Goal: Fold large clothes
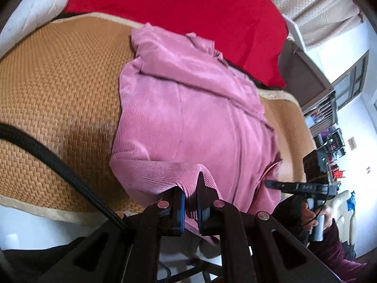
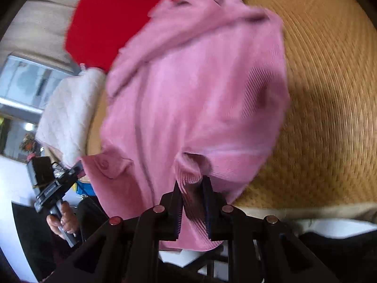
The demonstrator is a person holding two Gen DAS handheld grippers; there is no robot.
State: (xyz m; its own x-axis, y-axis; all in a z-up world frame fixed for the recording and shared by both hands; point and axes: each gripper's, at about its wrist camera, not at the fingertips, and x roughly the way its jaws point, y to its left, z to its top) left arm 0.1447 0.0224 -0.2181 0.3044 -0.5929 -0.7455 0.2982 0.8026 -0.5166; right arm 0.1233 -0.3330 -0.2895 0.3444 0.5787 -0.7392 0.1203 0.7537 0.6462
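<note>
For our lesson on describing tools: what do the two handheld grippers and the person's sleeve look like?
Both the left gripper and the right gripper are black, with blue pads and round copper-coloured pins. A black braided cable runs beside the left one. The sleeve is dark maroon.

I see one garment, a pink ribbed-knit top with a buttoned flap near one edge. It lies spread lengthwise, its far end rumpled, its body creased. Its near hem is lifted and bunched at two points, and fabric there hangs past the edge.
</note>
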